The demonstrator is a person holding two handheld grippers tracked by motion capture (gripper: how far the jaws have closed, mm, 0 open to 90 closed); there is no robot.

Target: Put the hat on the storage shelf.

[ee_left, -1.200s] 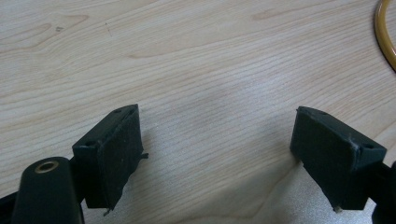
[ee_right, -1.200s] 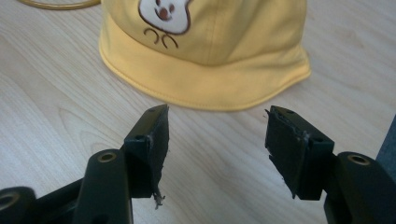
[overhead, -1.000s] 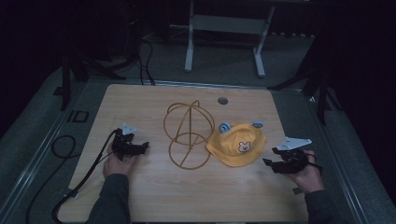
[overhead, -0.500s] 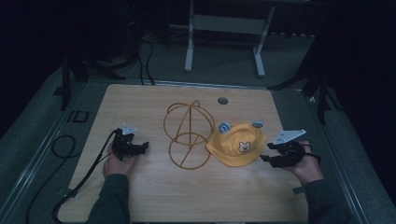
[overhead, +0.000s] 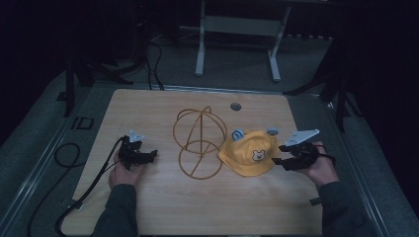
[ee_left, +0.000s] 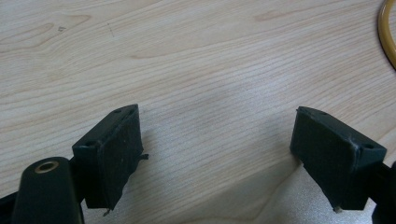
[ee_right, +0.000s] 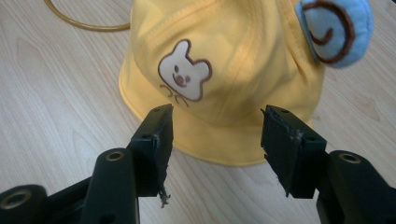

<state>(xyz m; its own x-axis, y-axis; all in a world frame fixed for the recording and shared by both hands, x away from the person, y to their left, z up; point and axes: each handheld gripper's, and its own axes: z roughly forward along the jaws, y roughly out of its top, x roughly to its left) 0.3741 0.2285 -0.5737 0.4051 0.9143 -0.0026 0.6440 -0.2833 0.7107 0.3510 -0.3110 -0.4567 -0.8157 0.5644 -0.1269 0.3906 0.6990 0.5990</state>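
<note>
One hat, one wire stand, two grippers on the table. The left gripper gapes over bare wood; the right gripper, also released, frames the brim, its view revealing the bear patch.

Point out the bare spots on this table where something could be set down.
Free: the far left corner of the table, beyond the left tool, and the near strip between the two forearms, below the wire stand and yellow hat. Crowded: the middle, where stand and hat nearly touch, with the right tool open at the hat's brim.
</note>
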